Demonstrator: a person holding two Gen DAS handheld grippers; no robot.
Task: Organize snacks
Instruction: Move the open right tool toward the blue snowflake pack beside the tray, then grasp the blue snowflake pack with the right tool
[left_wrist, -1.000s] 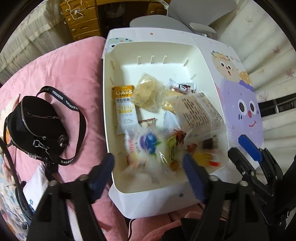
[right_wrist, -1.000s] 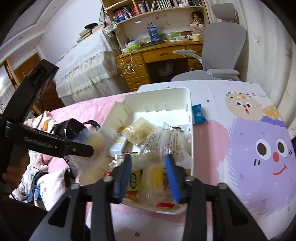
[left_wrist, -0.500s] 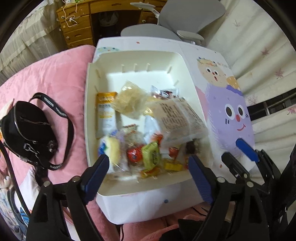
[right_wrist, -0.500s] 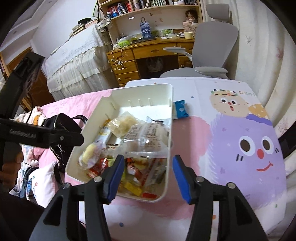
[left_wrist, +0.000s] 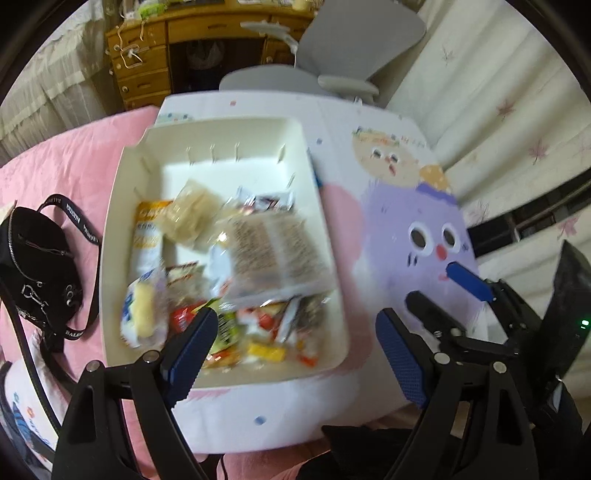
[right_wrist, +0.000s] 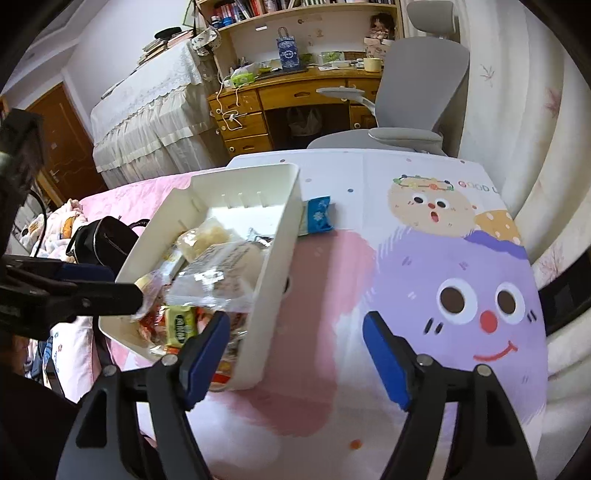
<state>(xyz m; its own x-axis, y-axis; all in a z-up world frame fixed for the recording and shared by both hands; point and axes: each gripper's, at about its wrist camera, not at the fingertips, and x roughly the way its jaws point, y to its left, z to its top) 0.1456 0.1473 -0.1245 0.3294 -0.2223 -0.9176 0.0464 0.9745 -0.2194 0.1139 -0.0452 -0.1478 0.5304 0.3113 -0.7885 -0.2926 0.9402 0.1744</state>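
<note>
Right gripper (right_wrist: 295, 354): jaws opening, empty now; a second ago they pinched a snack.
Left gripper (left_wrist: 291, 349): wide, empty.
Tray (left_wrist: 118, 229): snacks dropped in.
Blue packet (right_wrist: 317, 218): remains on tabletop (right_wrist: 332, 295).

Wooden desk (right_wrist: 295, 107) with drawers, grey office chair (right_wrist: 417, 99), bookshelf (right_wrist: 295, 22) above, lace-draped bed (right_wrist: 147, 122), white wall, brown door (right_wrist: 59, 147)

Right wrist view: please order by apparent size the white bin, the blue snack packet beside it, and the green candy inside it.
1. white bin
2. blue snack packet
3. green candy, nearly the packet's size; it is nearer the camera, so this order is unsure.
</note>
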